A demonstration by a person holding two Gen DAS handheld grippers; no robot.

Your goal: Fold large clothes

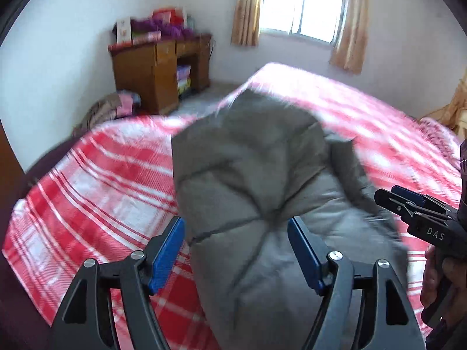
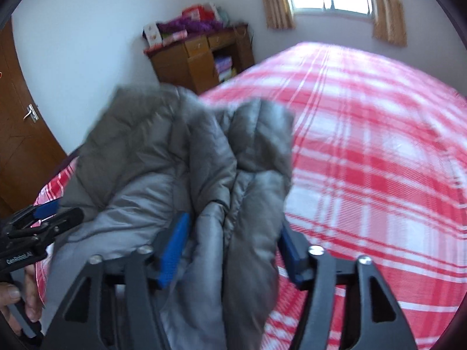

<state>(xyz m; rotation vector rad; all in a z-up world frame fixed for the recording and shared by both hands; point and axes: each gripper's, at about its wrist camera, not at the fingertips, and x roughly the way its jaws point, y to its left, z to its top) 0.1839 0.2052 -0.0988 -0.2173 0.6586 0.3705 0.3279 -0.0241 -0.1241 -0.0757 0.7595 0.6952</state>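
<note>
Door [image 2: 20, 134] only in right view; floor heap [image 1: 112, 108] only left.

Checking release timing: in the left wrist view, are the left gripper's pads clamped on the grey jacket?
No, the left gripper stands open, its blue pads apart with the grey jacket lying loose between them.

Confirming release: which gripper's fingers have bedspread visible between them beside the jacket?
The left gripper: plaid bedspread shows beside one finger; the right gripper's gap is all grey jacket.
</note>
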